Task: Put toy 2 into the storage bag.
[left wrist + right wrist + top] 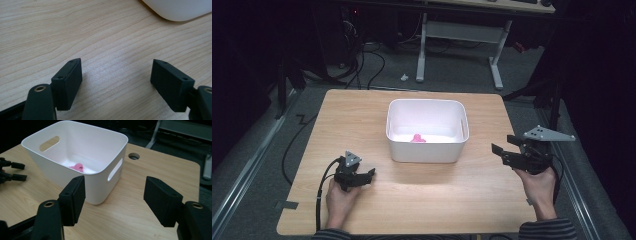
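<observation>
Both my grippers are wide open and empty. The pink toy [78, 167] lies on the bin [427, 148] floor, ahead-left of my right gripper [113, 200]; my left gripper [116, 83] sits lower, facing bare table [75, 32].

Standing right by it, the left gripper [116, 83] hangs low over the pale wood table [75, 32] with its two black jaws spread wide, nothing between them, and a curved bit of the white tub [180, 8] peeks in up top.
</observation>
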